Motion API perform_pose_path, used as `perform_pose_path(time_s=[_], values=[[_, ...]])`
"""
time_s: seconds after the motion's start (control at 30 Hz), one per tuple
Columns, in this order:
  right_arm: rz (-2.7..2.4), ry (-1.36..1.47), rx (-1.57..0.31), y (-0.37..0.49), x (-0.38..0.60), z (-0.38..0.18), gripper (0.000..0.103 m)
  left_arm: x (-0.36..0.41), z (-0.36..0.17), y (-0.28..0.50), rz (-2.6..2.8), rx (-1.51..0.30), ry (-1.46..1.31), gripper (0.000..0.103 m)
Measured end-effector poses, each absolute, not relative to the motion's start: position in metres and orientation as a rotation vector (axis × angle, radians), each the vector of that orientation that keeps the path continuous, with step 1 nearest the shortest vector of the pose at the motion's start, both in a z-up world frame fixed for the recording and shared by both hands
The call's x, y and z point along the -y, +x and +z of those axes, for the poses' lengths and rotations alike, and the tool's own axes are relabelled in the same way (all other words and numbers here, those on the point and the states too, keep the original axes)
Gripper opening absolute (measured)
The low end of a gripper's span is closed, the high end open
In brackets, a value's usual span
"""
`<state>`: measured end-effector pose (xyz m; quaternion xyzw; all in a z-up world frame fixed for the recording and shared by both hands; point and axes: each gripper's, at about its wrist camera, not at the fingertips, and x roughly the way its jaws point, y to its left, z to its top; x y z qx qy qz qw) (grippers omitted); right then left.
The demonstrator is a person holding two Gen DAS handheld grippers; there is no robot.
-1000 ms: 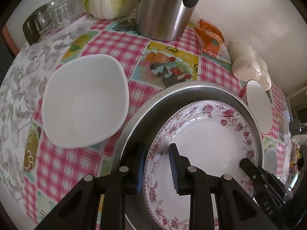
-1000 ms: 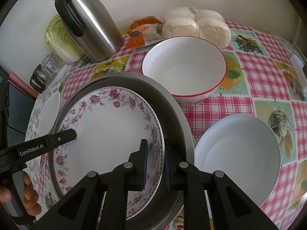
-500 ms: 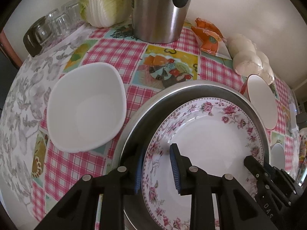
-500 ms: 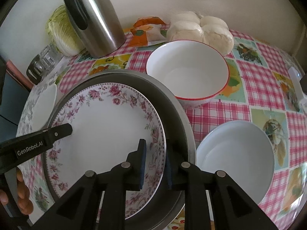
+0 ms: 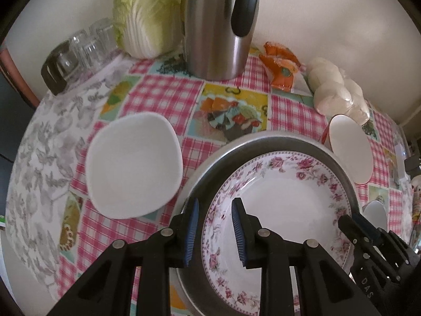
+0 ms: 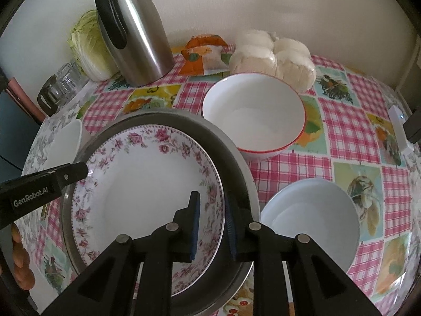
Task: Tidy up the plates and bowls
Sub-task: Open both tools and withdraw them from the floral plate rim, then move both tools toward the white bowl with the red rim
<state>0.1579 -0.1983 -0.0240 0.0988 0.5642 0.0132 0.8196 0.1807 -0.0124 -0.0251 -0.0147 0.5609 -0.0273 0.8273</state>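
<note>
The floral plate (image 6: 147,184) lies inside the steel pan (image 6: 231,158) near the front of the checked tablecloth (image 6: 350,142). The left gripper (image 5: 214,229) has its jaws astride the near-left edge of pan and plate, one finger outside the pan, one over the plate; whether they pinch the rims I cannot tell. The right gripper (image 6: 211,223) straddles the plate's opposite rim with its jaws narrowly apart; grip unclear. A square white bowl (image 5: 134,166) sits left of the pan, a red-rimmed bowl (image 6: 254,112) behind it to the right, a plain white bowl (image 6: 310,221) further forward. Behind stand a steel thermos (image 6: 136,31), cabbage (image 5: 147,13), glasses (image 5: 79,50), an orange packet (image 6: 204,54) and bagged buns (image 6: 273,55).
</note>
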Motion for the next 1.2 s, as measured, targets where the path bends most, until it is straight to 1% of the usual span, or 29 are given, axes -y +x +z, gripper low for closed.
perform_pose_path(time_s=[0.1, 0.17, 0.2, 0.23, 0.3, 0.33, 0.37, 0.43, 0.47, 0.53, 0.57, 0.63, 0.77, 0.8, 0.83, 0.9, 1.03, 1.1, 1.13, 1.2], values=[[0.021, 0.204, -1.176, 0.157, 0.199, -0.011, 0.021, 0.011, -0.013, 0.179, -0.049, -1.168, -0.029, 0.030], [0.014, 0.200, -1.157, 0.156, 0.200, -0.001, 0.022, 0.010, -0.006, 0.178, -0.039, -1.154, -0.026, 0.040], [0.008, 0.198, -1.143, 0.156, 0.202, 0.006, 0.023, 0.010, -0.002, 0.177, -0.031, -1.144, -0.024, 0.053], [0.000, 0.197, -1.130, 0.155, 0.203, 0.012, 0.026, 0.009, 0.002, 0.176, -0.026, -1.133, -0.023, 0.060], [-0.010, 0.196, -1.111, 0.153, 0.205, 0.021, 0.032, 0.008, 0.009, 0.174, -0.027, -1.118, -0.021, 0.061], [-0.018, 0.197, -1.100, 0.152, 0.206, 0.028, 0.038, 0.008, 0.011, 0.174, -0.027, -1.115, -0.021, 0.061], [-0.022, 0.197, -1.094, 0.152, 0.206, 0.031, 0.042, 0.008, 0.014, 0.173, -0.026, -1.110, -0.021, 0.062], [-0.033, 0.200, -1.081, 0.150, 0.208, 0.039, 0.053, 0.007, 0.018, 0.172, -0.016, -1.108, -0.020, 0.069], [-0.038, 0.201, -1.075, 0.149, 0.210, 0.042, 0.062, 0.007, 0.019, 0.172, -0.012, -1.106, -0.017, 0.071], [-0.053, 0.195, -1.068, 0.148, 0.212, 0.046, 0.071, 0.008, 0.021, 0.171, -0.006, -1.099, -0.004, 0.073], [-0.058, 0.191, -1.068, 0.148, 0.213, 0.046, 0.073, 0.008, 0.021, 0.171, -0.003, -1.097, -0.002, 0.074], [-0.063, 0.184, -1.082, 0.148, 0.214, 0.043, 0.073, 0.008, 0.021, 0.170, -0.003, -1.100, -0.004, 0.081], [-0.086, 0.170, -1.139, 0.150, 0.214, 0.028, 0.075, 0.008, 0.014, 0.172, -0.001, -1.119, 0.001, 0.086], [-0.088, 0.169, -1.151, 0.151, 0.214, 0.025, 0.075, 0.008, 0.013, 0.173, 0.004, -1.122, 0.004, 0.089], [-0.085, 0.169, -1.163, 0.151, 0.214, 0.022, 0.075, 0.008, 0.011, 0.173, 0.006, -1.123, 0.006, 0.096], [-0.081, 0.168, -1.177, 0.151, 0.213, 0.019, 0.075, 0.007, 0.009, 0.174, 0.011, -1.121, 0.007, 0.103], [-0.085, 0.171, -1.187, 0.151, 0.214, 0.015, 0.076, 0.003, 0.007, 0.174, 0.017, -1.113, -0.020, 0.103], [-0.086, 0.170, -1.187, 0.151, 0.215, 0.015, 0.082, 0.001, 0.005, 0.175, 0.023, -1.117, -0.028, 0.103], [-0.087, 0.170, -1.185, 0.151, 0.215, 0.015, 0.090, 0.000, 0.004, 0.175, 0.027, -1.119, -0.027, 0.103], [-0.088, 0.164, -1.181, 0.151, 0.214, 0.016, 0.091, 0.000, 0.002, 0.175, 0.030, -1.126, -0.024, 0.103]])
